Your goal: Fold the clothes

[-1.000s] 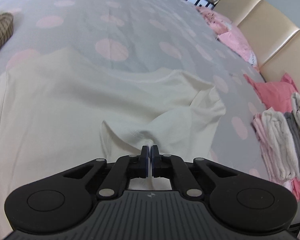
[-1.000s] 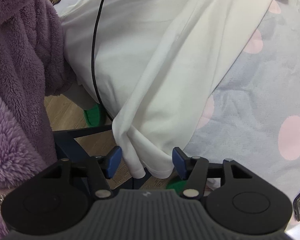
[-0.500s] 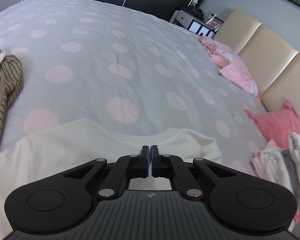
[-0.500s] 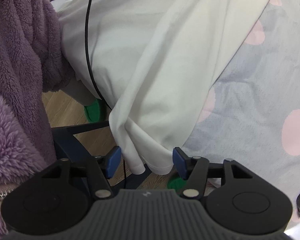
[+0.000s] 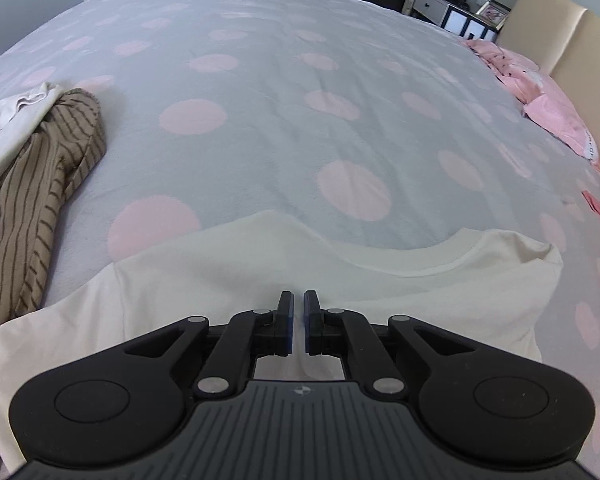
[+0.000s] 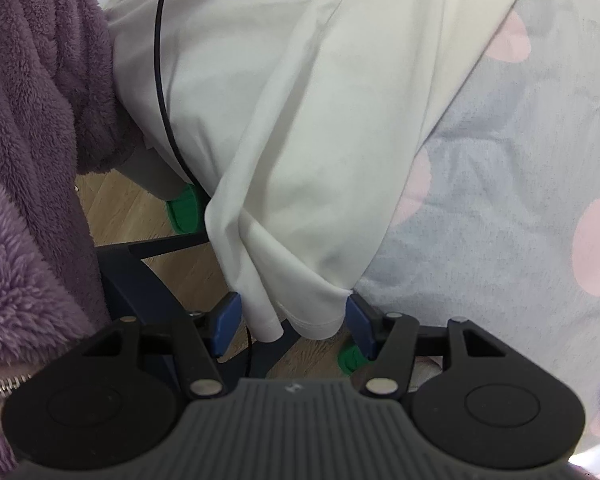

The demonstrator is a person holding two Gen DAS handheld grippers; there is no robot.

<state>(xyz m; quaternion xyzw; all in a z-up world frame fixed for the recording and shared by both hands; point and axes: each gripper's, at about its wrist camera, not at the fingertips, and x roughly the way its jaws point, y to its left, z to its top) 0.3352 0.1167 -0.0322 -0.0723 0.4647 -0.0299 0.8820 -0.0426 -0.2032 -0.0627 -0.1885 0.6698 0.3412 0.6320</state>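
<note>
Left gripper (image 5: 296, 312) jaws nearly closed, grip on cream T-shirt (image 5: 340, 276) unclear. Right gripper (image 6: 290, 322) jaws wide around the hem; it may slip off the bed (image 5: 284, 128).

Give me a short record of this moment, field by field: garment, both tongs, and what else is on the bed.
garment: cream T-shirt, spread on the dotted bedspread, hem hanging off the edge
left tongs: slightly parted above the shirt
right tongs: open, either side of the hanging hem
also on bed: striped brown garment, pink bedding
</note>
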